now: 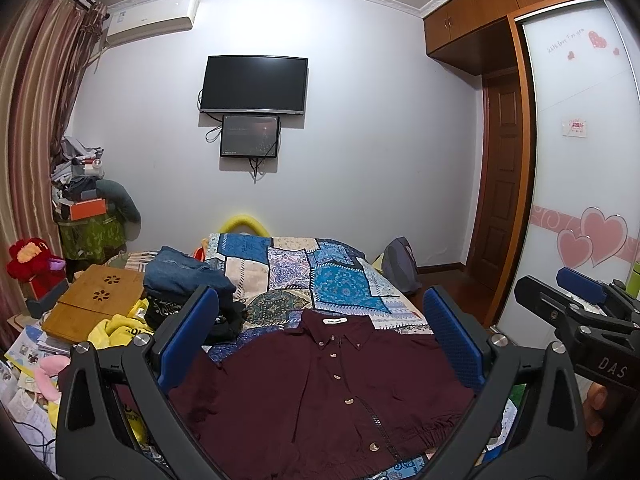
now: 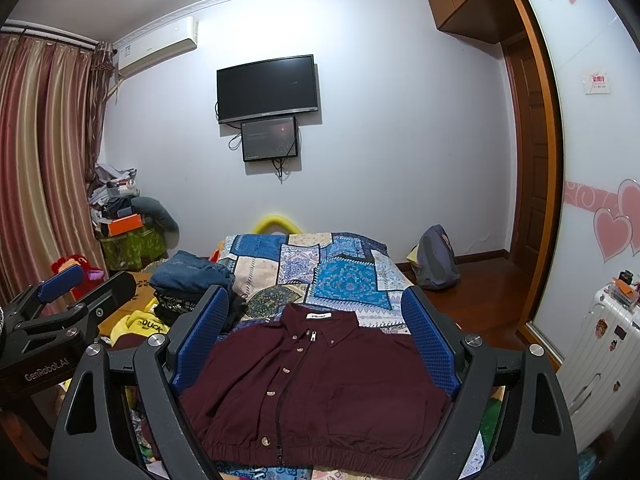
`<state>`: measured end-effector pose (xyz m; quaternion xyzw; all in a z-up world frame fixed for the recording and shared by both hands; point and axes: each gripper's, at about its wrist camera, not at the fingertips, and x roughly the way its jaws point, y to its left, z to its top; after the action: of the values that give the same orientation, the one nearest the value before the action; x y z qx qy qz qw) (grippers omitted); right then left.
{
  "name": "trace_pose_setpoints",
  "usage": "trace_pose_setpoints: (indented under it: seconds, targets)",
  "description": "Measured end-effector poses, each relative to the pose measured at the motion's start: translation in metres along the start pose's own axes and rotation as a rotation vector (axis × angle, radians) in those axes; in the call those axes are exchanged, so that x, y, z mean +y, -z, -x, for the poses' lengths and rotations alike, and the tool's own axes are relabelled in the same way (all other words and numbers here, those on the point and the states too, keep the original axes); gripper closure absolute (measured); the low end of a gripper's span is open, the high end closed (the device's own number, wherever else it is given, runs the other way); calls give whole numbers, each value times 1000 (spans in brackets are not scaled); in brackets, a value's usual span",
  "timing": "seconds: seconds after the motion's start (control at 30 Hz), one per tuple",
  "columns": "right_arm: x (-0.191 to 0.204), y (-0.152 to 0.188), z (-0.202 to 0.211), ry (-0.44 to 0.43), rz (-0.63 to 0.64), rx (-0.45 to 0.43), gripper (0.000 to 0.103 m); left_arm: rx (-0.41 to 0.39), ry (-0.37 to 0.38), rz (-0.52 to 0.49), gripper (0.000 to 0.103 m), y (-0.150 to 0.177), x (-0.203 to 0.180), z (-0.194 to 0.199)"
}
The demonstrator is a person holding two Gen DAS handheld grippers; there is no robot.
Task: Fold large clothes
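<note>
A dark maroon button-and-zip shirt jacket (image 1: 320,392) lies flat, front up, collar away from me, on the patchwork bedspread (image 1: 304,272); it also shows in the right wrist view (image 2: 320,384). My left gripper (image 1: 320,332) is open and empty, held above the jacket with its blue pads apart. My right gripper (image 2: 316,328) is open and empty too, above the same jacket. The right gripper shows at the right edge of the left wrist view (image 1: 568,292). The left gripper shows at the left edge of the right wrist view (image 2: 80,284).
A stack of folded jeans and dark clothes (image 1: 188,288) sits on the bed's left. Yellow clothes (image 1: 120,328), a wooden lap desk (image 1: 100,300) and papers clutter the left side. A backpack (image 2: 436,260) stands on the floor at right; a white suitcase (image 2: 600,340) is by the wardrobe.
</note>
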<state>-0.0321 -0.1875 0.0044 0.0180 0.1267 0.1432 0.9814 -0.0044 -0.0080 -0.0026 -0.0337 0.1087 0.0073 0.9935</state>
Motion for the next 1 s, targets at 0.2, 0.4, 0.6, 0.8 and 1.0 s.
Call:
trace_pose_setpoints:
  seconds: [0.2,0.4,0.6,0.8,1.0]
  targets:
    - [0,0,0,1,0,0,17,-2,-7,7,0,1,1,-2]
    - [0,0,-1,1,-2,3,17,-1,-11,11,0,1,1,-4]
    - [-3,1,-3,4,-8,5,17,-3,-15,14,0,1,1,-6]
    - [-4,2,-3,4,-8,7,17,-1,-16,21,0,2,4,-8]
    - [-5,2,-3,3,-9,6,17,-3,-17,19,0,2,6,-9]
